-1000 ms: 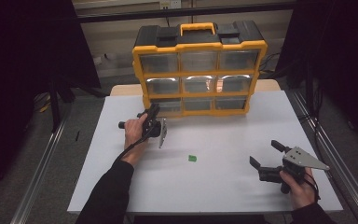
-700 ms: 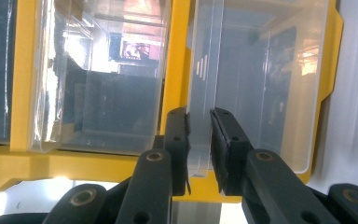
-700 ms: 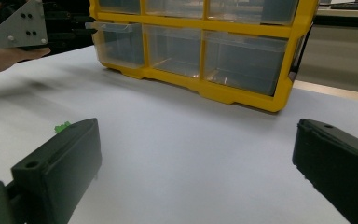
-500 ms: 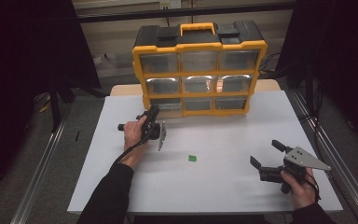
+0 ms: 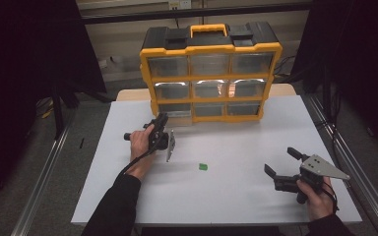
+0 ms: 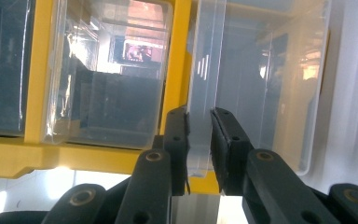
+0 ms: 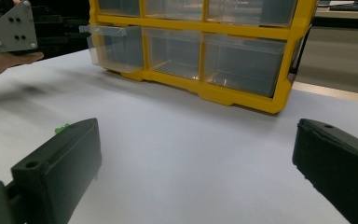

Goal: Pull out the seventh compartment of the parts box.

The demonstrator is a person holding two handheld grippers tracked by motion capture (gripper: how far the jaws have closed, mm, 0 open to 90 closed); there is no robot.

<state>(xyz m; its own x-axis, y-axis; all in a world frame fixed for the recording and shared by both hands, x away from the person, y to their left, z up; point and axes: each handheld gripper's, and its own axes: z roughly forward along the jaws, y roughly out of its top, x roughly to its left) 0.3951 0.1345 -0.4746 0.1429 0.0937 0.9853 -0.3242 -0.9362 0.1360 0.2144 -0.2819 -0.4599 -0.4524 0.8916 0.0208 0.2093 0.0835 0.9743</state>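
Note:
A yellow and black organiser with clear drawers stands at the back of the white table. Its bottom left drawer sticks out a little from the frame, as the right gripper view also shows. My left gripper is shut on that drawer's clear front lip, with both pads pressed against it. My right gripper rests near the table's front right, held open with nothing between its fingers. A small green piece lies on the table between the two hands.
The organiser's other drawers sit flush in the frame. Metal rails run along both sides of the table. A dark floor lies beyond the edges.
My left gripper has shifted slightly toward the near edge, still gripping the drawer's lip. The right gripper has stayed where it was.

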